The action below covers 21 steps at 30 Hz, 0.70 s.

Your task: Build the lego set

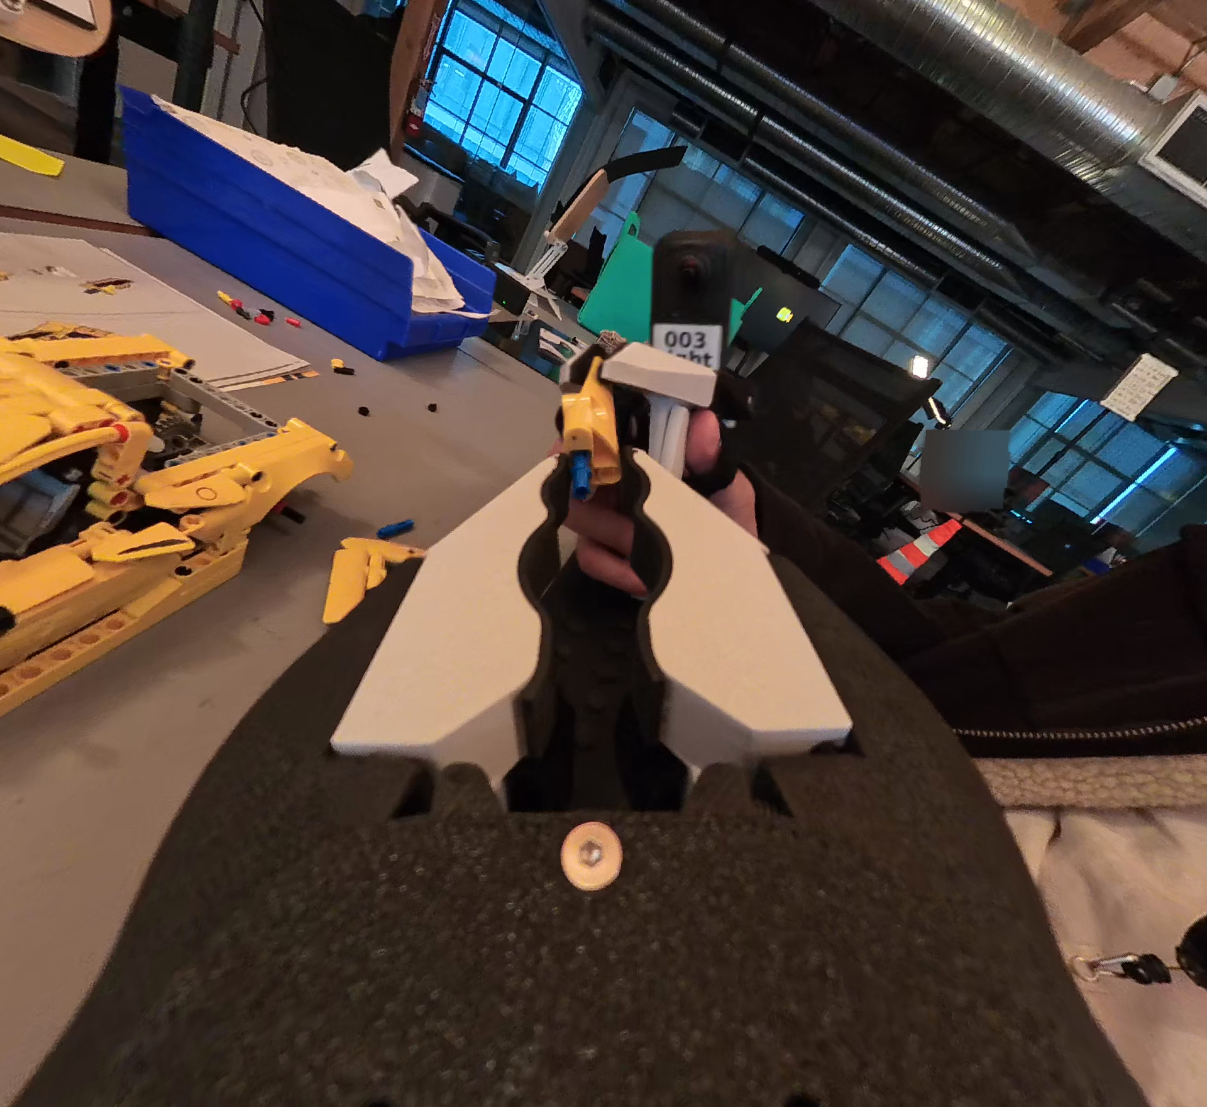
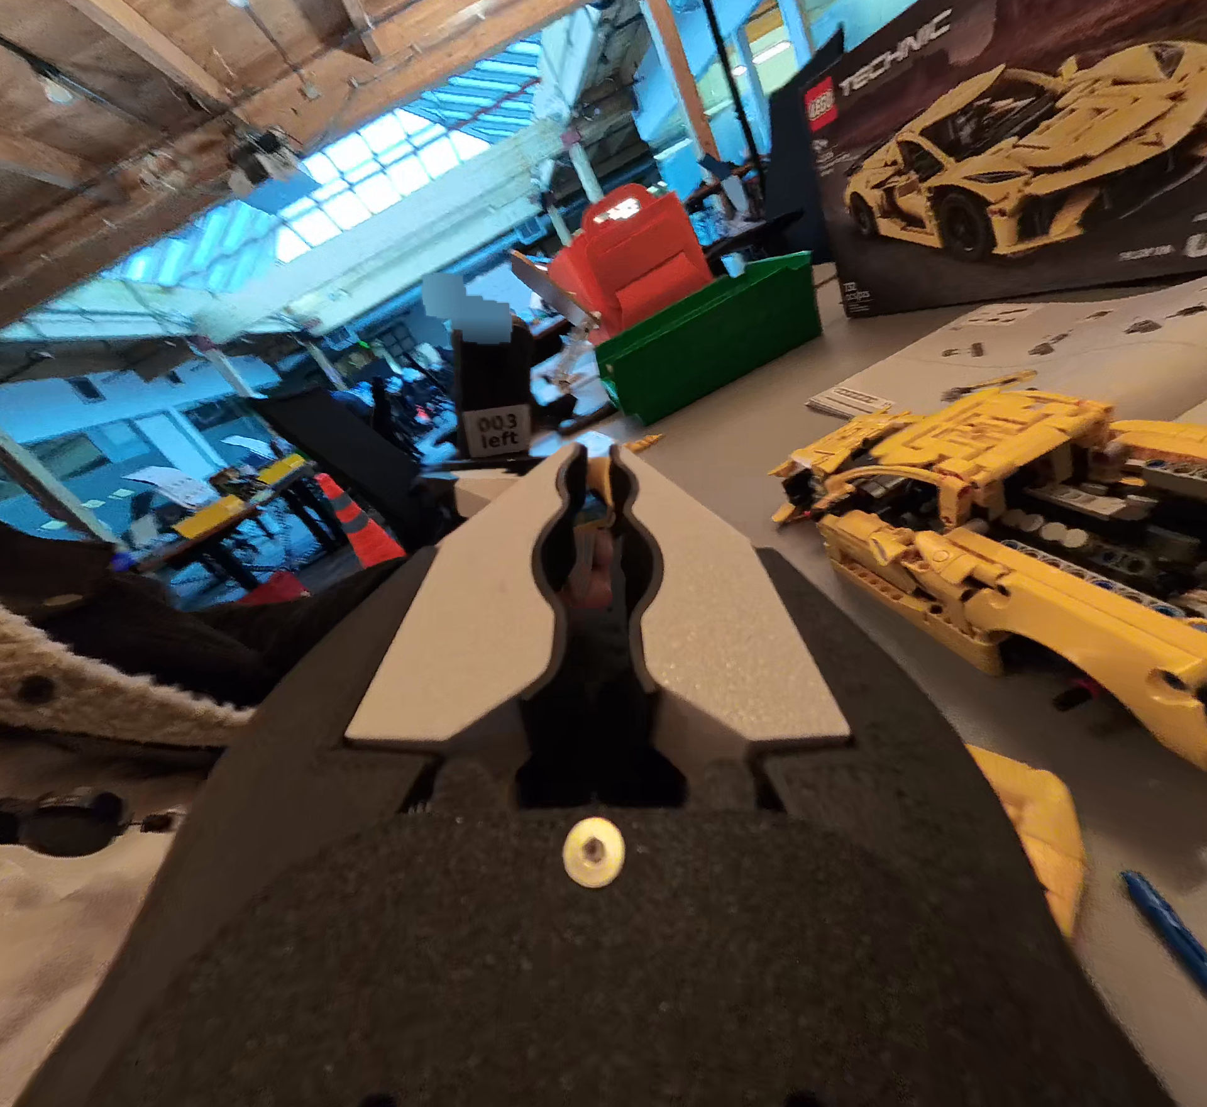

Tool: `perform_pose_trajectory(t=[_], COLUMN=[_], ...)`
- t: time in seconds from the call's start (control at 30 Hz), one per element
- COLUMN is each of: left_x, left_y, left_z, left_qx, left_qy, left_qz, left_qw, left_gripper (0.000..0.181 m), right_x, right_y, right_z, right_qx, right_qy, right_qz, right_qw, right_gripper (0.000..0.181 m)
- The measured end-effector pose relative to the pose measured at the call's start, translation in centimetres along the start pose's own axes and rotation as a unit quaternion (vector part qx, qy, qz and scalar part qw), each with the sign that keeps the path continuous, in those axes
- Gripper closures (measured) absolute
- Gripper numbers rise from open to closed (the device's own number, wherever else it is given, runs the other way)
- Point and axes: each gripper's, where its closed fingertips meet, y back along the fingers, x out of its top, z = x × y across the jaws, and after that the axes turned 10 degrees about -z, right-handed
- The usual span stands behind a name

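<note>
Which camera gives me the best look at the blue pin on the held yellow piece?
Left wrist view: the blue pin pokes clear below the yellow piece. Right wrist view mostly hides it between the fingers.

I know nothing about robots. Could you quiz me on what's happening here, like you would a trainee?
1. True or false: the yellow piece pinched in the right gripper carries a blue pin.
2. Which bin holds crumpled paper? A the green bin, B the blue bin.
3. Fill in: the half-built yellow car rests on the ___.

Key: 1 true; 2 B; 3 table.
</note>
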Motion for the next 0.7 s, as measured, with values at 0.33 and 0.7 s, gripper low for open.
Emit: perform_pose_trajectory(t=[0.33, 0.7], left_x=[1.5, 1.4], left_y=[1.7, 1.5], left_z=[0.2, 0.4], left_qx=[-0.046, -0.049], left_qy=[0.031, 0.022], left_qz=[0.053, 0.051], left_qw=[0.997, 0.997], left_gripper=[0.166, 0.167], right_x=[3.1, 2.3], right_y=[3.4, 2.4], right_z=[0.6, 0.0], right_qx=[0.078, 0.1], right_qy=[-0.08, -0.092], right_qz=[0.129, 0.096], right_qw=[0.985, 0.986], right_gripper=[0.16, 0.163])
